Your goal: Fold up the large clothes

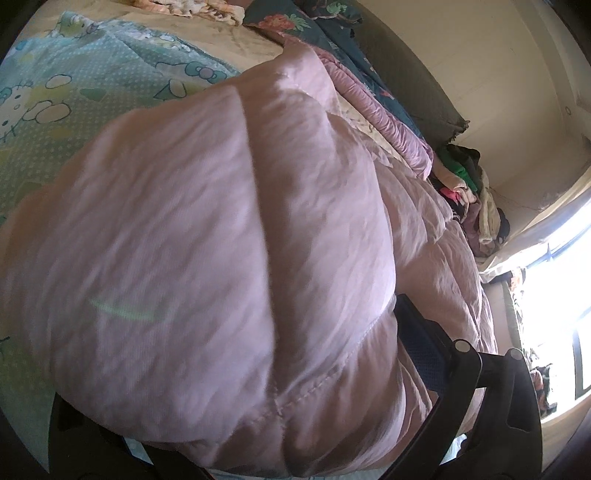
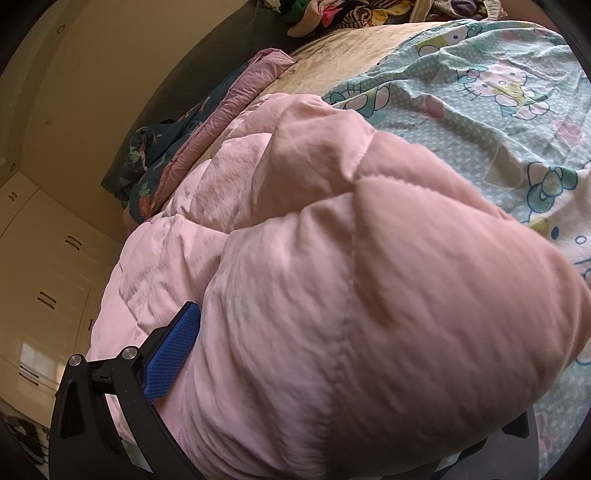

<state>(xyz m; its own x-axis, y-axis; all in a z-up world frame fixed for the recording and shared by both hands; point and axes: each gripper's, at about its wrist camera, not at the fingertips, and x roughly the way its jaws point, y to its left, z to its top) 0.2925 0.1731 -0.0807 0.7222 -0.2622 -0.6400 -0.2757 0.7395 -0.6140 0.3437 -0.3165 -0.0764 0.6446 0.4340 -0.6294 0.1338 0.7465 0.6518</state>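
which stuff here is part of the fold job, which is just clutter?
Job:
pink quilted jacket
left hand-held gripper, clamped on it
right hand-held gripper, clamped on it

Lying about:
cartoon-print sheet
floral quilt
clothes heap

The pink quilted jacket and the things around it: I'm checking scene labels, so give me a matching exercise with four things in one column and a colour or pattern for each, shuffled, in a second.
Things:
1. quilted jacket
2. bed sheet
3. pad of the right hand-held gripper
4. bedding along the wall

Colours or patterns:
A. blue, textured
B. dark teal with flowers
C. plain pale pink
D. light green with dots and cartoon cats

Pairs: 1-C, 2-D, 3-A, 4-B
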